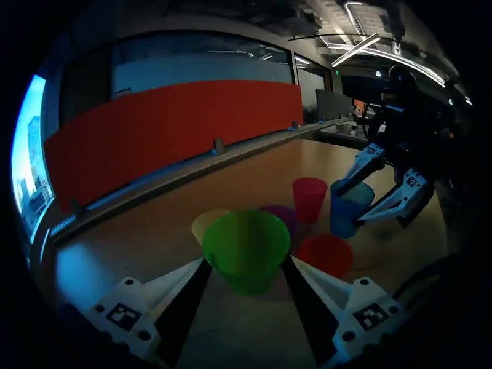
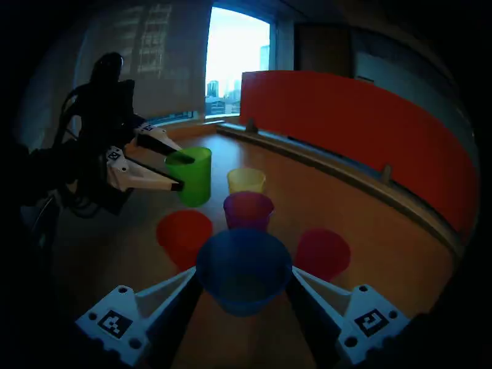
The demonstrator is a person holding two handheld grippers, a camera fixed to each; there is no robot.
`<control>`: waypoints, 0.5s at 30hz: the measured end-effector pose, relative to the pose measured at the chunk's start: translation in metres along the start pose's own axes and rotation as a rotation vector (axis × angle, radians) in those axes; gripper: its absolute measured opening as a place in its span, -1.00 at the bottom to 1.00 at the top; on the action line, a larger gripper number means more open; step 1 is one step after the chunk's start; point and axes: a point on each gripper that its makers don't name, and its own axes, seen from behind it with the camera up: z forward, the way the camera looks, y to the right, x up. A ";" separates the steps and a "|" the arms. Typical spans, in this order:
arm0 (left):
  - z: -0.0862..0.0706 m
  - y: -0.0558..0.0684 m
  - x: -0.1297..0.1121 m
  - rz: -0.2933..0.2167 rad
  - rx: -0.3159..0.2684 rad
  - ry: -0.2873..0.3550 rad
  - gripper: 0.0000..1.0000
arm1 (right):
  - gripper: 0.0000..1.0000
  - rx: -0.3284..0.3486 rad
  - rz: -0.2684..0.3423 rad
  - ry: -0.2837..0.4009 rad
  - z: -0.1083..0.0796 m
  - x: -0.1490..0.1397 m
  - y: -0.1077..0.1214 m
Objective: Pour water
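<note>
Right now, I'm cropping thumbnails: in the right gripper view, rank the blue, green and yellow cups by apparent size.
1. blue cup, though it is nearest the camera, so its true size is unsure.
2. green cup.
3. yellow cup.

My right gripper (image 2: pixel 244 277) clamps the blue cup (image 2: pixel 243 261); farther off, the left gripper (image 2: pixel 182 166) holds the green cup (image 2: pixel 197 178). Between them: red cup (image 2: pixel 183 234), purple cup (image 2: pixel 248 210), yellow cup (image 2: pixel 246 180), pink cup (image 2: pixel 322 251).
</note>
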 end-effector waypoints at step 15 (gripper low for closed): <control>-0.036 0.015 0.016 0.005 0.024 0.053 0.65 | 0.78 -0.012 -0.009 0.064 -0.028 0.022 -0.016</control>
